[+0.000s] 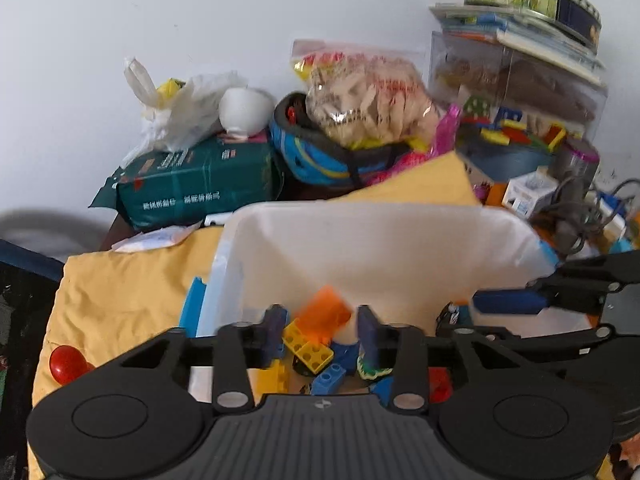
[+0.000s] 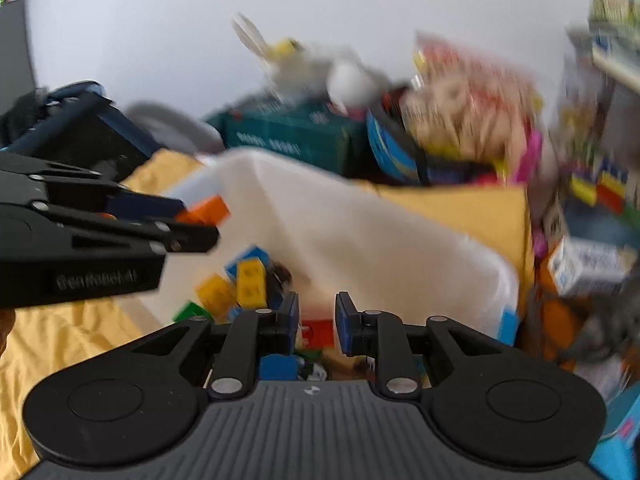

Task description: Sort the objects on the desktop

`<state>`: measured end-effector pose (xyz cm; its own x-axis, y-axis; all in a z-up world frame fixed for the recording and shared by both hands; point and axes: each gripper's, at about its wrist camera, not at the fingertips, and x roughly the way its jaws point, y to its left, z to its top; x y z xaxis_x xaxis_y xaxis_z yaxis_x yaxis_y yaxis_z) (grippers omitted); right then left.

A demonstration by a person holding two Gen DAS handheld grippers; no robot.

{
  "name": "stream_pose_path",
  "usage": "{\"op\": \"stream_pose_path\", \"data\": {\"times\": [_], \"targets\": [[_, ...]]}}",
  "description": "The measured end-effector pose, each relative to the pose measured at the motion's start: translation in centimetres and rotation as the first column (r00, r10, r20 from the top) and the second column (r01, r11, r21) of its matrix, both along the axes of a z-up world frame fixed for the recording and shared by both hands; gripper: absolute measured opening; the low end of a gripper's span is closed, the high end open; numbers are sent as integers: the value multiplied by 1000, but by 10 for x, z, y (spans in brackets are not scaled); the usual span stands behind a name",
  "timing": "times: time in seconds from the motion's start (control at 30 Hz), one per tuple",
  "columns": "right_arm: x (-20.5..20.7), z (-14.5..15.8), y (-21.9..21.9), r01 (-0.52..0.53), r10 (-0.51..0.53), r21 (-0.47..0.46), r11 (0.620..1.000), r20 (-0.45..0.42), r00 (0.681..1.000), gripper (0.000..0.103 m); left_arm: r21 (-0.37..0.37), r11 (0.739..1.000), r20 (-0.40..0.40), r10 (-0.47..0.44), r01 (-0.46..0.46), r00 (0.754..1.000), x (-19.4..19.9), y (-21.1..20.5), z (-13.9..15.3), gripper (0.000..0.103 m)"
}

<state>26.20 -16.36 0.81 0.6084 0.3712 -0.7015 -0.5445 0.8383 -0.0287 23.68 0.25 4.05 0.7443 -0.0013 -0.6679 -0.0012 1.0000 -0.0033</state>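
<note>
Bricks were the matter at hand: an orange brick (image 1: 326, 312) hung between the spread fingers of the left gripper (image 1: 322, 334), directly above the white bin (image 1: 360, 236), though blur left it unclear whether either pad touched it. The right gripper (image 2: 317, 320), fingers apart and empty, hovered over the bin's near right corner, above a red brick (image 2: 318, 332). The bin sat on a yellow cloth (image 1: 120, 296) against a pale wall.
</note>
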Motion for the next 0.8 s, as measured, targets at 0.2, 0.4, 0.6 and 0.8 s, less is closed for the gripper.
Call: {"op": "stream_pose_path", "data": {"times": [0.2, 0.4, 0.6, 0.8], "targets": [[-2, 10, -3, -12, 14, -30, 999, 49, 999, 48, 59, 996, 17, 68, -69, 998, -7, -7, 21, 70], [0, 26, -11, -19, 22, -43, 999, 86, 996, 55, 233, 966, 104, 95, -117, 990, -24, -30, 45, 77], [-1, 32, -23, -22, 26, -43, 999, 99, 995, 55, 304, 946, 131, 75, -112, 989, -35, -44, 56, 78], [0, 32, -29, -31, 33, -36, 999, 78, 996, 57, 274, 959, 20, 66, -69, 998, -24, -43, 46, 80]]}}
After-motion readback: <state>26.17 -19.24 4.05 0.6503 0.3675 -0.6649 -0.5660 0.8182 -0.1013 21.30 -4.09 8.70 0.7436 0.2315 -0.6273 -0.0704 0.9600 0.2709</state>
